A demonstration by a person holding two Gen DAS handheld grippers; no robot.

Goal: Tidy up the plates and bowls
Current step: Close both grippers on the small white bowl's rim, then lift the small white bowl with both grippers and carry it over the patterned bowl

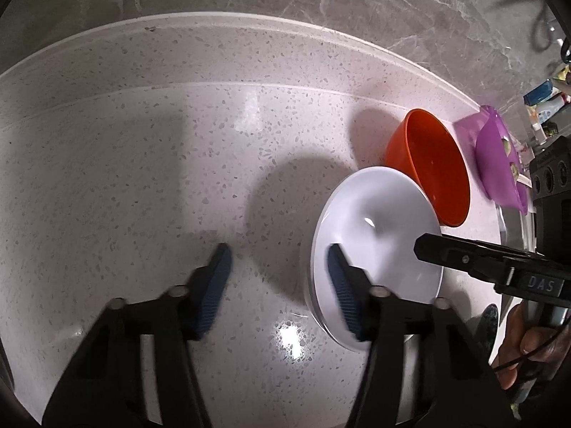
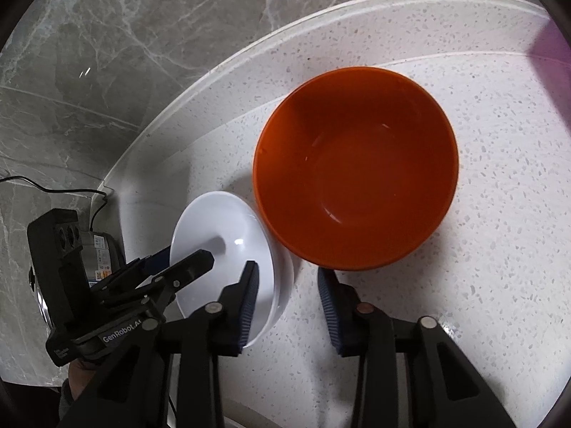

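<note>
A white bowl [image 1: 378, 228] [image 2: 221, 235] sits on the speckled counter [image 1: 142, 178], touching a larger orange bowl [image 1: 435, 164] [image 2: 357, 167] behind it. My left gripper [image 1: 280, 285] [image 2: 176, 260] straddles the white bowl's left rim, one pad inside and one outside over the counter, with a wide gap to the rim. My right gripper [image 2: 289, 299] straddles the opposite rim: one pad is in the bowl, the other over the counter between the two bowls. One of its fingers [image 1: 446, 253] reaches over the bowl in the left wrist view. Neither gripper presses on the rim.
A purple plastic dish [image 1: 499, 157] stands right of the orange bowl. A steel appliance [image 2: 103, 249] with a black cable sits at the counter's left end. A grey marble wall [image 2: 142, 35] rises behind the counter's raised edge. A hand [image 1: 528, 339] holds the right gripper.
</note>
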